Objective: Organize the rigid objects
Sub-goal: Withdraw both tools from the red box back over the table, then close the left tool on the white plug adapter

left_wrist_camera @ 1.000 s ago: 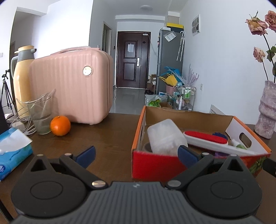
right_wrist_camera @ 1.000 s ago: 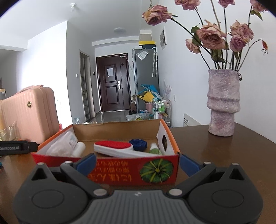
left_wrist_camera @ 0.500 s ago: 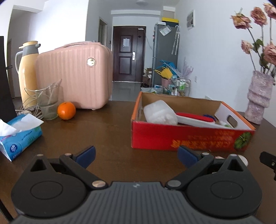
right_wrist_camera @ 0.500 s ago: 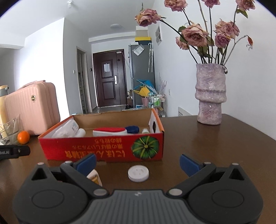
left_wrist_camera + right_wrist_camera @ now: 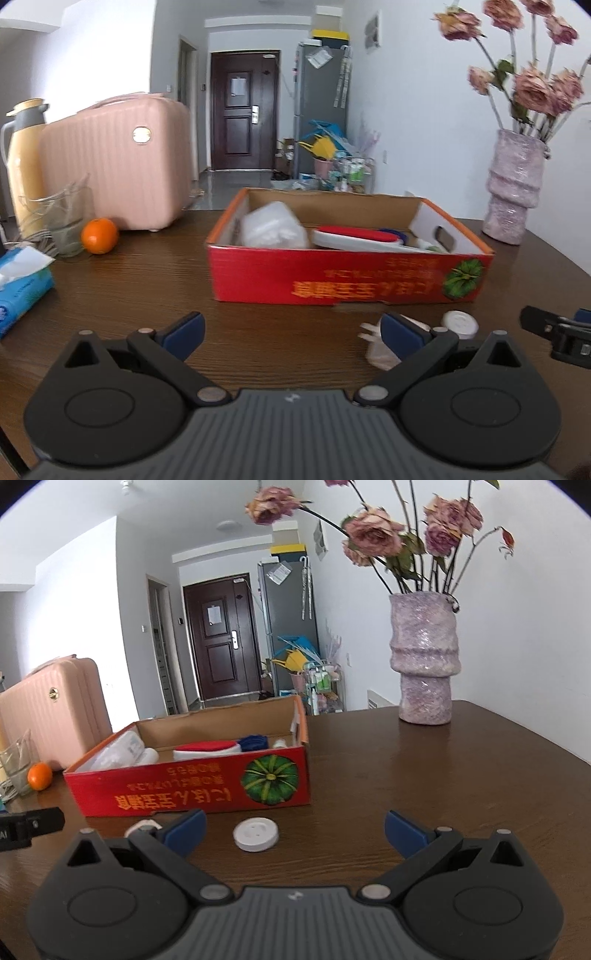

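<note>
Left gripper (image 5: 291,328): jaws spread wide, nothing between them, held low over the dark wooden table (image 5: 140,291). Its right fingertip overlaps a small pale object (image 5: 376,354) lying on the table; blurred, cannot identify it or tell whether they touch. Just right of that, a white round disc (image 5: 460,323) lies flat on the table. Right gripper (image 5: 293,829): also wide open and empty, with the white round disc (image 5: 256,835) on the table between its fingertips, nearer the left one, touching neither. Beyond both grippers stands the red cardboard box (image 5: 192,788), open-topped, with a green pumpkin print and upside-down yellow characters on the near wall. Inside: a clear plastic bag (image 5: 275,227) at the left end, a white-and-red brush-like item (image 5: 356,238) in the middle, something blue (image 5: 253,742) beside it, a small white bottle (image 5: 279,743) at the right end. Left of the box: an orange (image 5: 99,235), a glass cup (image 5: 64,225), a pink suitcase (image 5: 122,173), a yellow thermos (image 5: 22,158), and a blue tissue pack (image 5: 20,284) near the table edge. Right of the box, well apart: a purple vase (image 5: 424,661) of dried roses (image 5: 373,533).
</note>
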`<control>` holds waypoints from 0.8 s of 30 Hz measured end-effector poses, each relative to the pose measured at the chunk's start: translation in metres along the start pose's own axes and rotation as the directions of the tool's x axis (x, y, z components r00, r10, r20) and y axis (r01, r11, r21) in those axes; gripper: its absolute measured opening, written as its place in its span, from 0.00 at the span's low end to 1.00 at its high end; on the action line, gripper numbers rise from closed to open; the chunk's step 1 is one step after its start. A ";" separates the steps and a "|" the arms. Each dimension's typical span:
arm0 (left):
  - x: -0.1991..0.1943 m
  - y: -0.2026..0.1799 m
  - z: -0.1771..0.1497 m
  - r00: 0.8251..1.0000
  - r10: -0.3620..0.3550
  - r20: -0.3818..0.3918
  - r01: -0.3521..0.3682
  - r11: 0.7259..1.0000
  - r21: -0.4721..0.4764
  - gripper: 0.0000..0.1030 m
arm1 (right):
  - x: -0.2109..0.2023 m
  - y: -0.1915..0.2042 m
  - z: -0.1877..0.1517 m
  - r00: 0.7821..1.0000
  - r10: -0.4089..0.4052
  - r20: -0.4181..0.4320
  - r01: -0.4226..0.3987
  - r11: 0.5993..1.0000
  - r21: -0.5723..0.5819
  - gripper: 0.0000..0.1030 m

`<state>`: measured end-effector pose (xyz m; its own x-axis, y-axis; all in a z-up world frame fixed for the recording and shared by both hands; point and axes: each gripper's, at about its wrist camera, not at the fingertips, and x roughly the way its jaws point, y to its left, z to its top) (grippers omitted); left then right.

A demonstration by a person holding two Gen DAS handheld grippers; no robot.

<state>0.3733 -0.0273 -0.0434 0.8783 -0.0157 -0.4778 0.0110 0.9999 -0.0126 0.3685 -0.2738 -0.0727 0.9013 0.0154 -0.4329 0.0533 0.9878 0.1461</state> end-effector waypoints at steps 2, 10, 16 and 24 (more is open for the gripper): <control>0.003 -0.012 -0.001 1.000 -0.019 -0.007 0.019 1.000 0.015 1.00 | 0.002 -0.008 0.000 1.000 -0.008 -0.009 0.008 1.000 0.005 1.00; 0.028 -0.056 -0.005 0.995 -0.063 -0.081 0.069 0.994 0.080 1.00 | 0.011 -0.038 0.003 0.998 -0.034 -0.053 0.036 0.998 0.041 1.00; 0.056 -0.076 -0.010 0.987 -0.045 -0.153 0.063 0.991 0.116 1.00 | 0.014 -0.051 0.004 0.997 -0.049 -0.063 0.053 0.997 0.055 1.00; 0.079 -0.087 -0.008 0.983 -0.018 -0.181 0.042 0.991 0.130 1.00 | 0.017 -0.054 0.003 0.995 -0.058 -0.085 0.064 0.995 0.079 1.00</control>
<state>0.4380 -0.1154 -0.0873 0.7769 -0.0342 -0.6288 0.1094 0.9907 0.0813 0.3824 -0.3271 -0.0857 0.8572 -0.0284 -0.5142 0.1450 0.9714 0.1880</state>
